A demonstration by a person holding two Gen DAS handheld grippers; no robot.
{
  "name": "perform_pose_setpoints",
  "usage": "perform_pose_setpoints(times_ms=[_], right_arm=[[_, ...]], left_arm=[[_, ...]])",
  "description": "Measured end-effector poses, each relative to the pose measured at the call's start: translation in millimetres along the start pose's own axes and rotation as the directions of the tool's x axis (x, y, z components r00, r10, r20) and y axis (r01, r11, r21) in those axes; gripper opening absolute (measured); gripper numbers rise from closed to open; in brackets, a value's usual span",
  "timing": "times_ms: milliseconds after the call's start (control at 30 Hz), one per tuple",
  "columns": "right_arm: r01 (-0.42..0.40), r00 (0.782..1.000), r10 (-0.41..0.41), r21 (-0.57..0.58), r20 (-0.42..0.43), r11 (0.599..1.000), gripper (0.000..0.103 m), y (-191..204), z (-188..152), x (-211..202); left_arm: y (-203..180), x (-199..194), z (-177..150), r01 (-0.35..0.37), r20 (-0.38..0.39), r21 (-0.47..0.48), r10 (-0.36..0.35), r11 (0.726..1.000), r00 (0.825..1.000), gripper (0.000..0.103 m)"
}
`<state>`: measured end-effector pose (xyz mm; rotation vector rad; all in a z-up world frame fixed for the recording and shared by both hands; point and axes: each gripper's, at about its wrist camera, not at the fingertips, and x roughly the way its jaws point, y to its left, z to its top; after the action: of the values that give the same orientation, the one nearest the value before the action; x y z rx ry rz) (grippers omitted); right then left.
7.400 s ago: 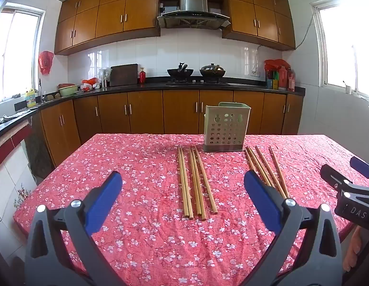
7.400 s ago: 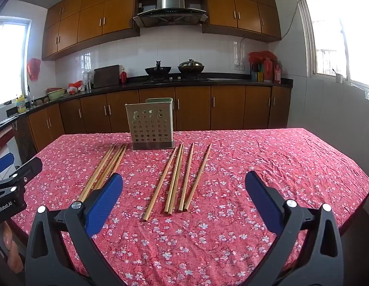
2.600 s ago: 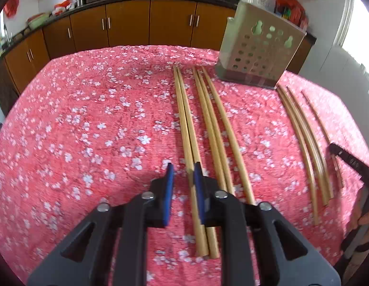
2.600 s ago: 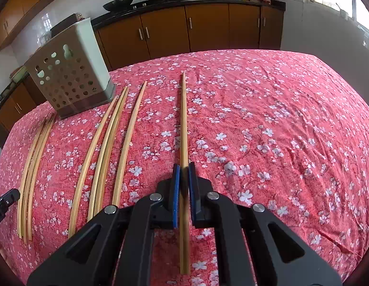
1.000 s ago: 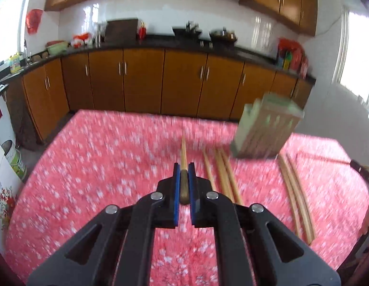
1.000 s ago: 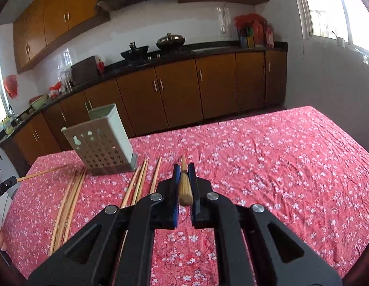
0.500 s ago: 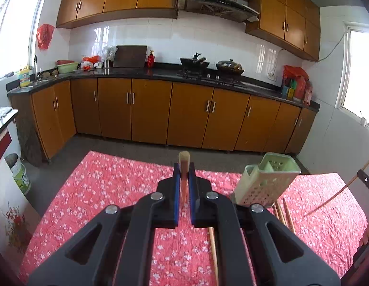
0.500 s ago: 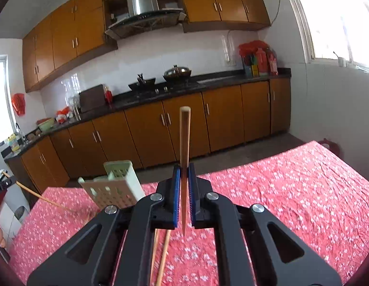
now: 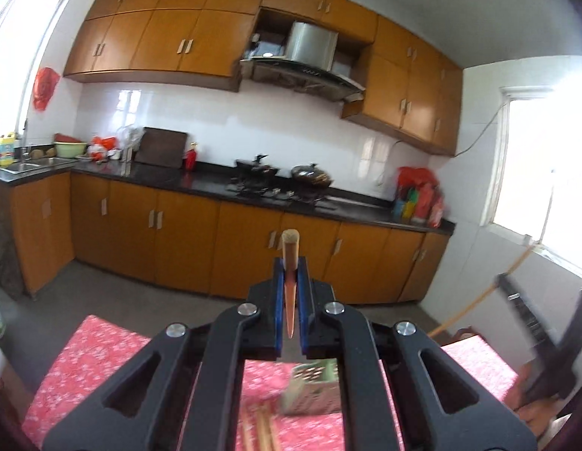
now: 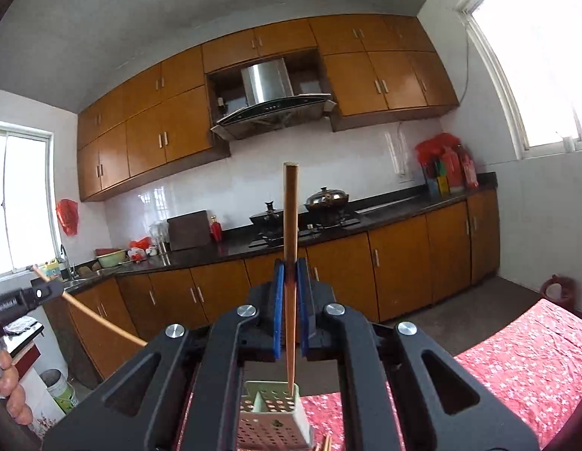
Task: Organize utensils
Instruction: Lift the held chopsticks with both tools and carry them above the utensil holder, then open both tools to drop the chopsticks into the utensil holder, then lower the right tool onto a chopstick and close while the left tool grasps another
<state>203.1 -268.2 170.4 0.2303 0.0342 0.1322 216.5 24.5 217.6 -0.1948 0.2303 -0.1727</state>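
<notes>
My left gripper (image 9: 290,293) is shut on a wooden chopstick (image 9: 290,259), held upright high above the table. Below it, the pale green perforated utensil holder (image 9: 311,389) and several loose chopsticks (image 9: 262,430) lie on the red floral tablecloth. My right gripper (image 10: 290,293) is shut on another chopstick (image 10: 290,225), held upright; its lower tip hangs just over the open top of the holder (image 10: 272,417). The left gripper with its slanted chopstick (image 10: 99,319) shows at the left of the right wrist view.
The red floral table (image 10: 524,360) spreads to the right. Orange kitchen cabinets and a black counter (image 9: 170,178) with stove and pots stand behind. A white bucket (image 10: 59,385) sits on the floor at left. The right gripper (image 9: 524,308) blurs at the left view's right edge.
Both grippers have risen and tilted up with their chopsticks. The right one has moved over the holder, so its chopstick's lower tip now hangs at the holder's opening.
</notes>
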Motion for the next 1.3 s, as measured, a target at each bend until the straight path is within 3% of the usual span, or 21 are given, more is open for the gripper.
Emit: perform_pose_setpoints(times_ms=[200,533,600,667,933,1067,1133,1200,1300], right_arm=[[-0.018,0.997,0.016,-0.029,-0.076,0.999,0.007,7.6,-27.8,23.8],[-0.004,0.985,0.0,-0.025,-0.175,1.0,0.008,10.4,-48.9,38.9],[-0.004,0.981,0.001,-0.02,-0.193,1.0,0.013,10.5,-51.3,40.4],[0.001,0.982,-0.005,-0.021,-0.19,1.0,0.05,10.7,-50.7,37.2],[0.014,0.989,-0.018,-0.031,-0.145,0.999,0.052,5.8,-43.1,6.8],[0.054,0.981,-0.056,-0.015,-0.187,0.998,0.053,-8.4,-53.0,-11.9],[0.073,0.967,-0.072,-0.006,-0.246,0.997,0.053,-19.2,-71.4,-19.9],[0.096,0.939,-0.096,-0.016,-0.33,0.995,0.053,-28.5,-96.0,-21.4],[0.107,0.869,-0.101,-0.014,-0.484,0.994,0.045,-42.8,-141.4,-16.3]], left_arm=[[-28.6,33.0,-24.1,0.052,-0.086,0.029,-0.049,0.998,0.995,0.007],[-31.3,81.1,-69.2,0.032,-0.213,0.042,-0.022,0.999,0.977,0.008],[-29.1,85.6,-71.8,0.028,-0.224,0.028,-0.021,0.999,0.974,0.008],[-26.7,83.5,-73.6,0.021,-0.218,0.025,-0.015,0.999,0.976,0.01],[-1.9,56.7,-72.6,-0.012,-0.173,-0.017,0.009,1.0,0.985,0.025],[12.7,31.4,-76.8,-0.067,-0.146,0.001,0.066,0.998,0.987,0.032],[22.5,20.7,-87.9,-0.107,-0.156,0.015,0.108,0.994,0.982,0.033],[35.9,14.8,-107.2,-0.153,-0.194,0.03,0.156,0.988,0.969,0.034],[53.5,15.0,-137.9,-0.198,-0.267,0.05,0.204,0.979,0.942,0.034]])
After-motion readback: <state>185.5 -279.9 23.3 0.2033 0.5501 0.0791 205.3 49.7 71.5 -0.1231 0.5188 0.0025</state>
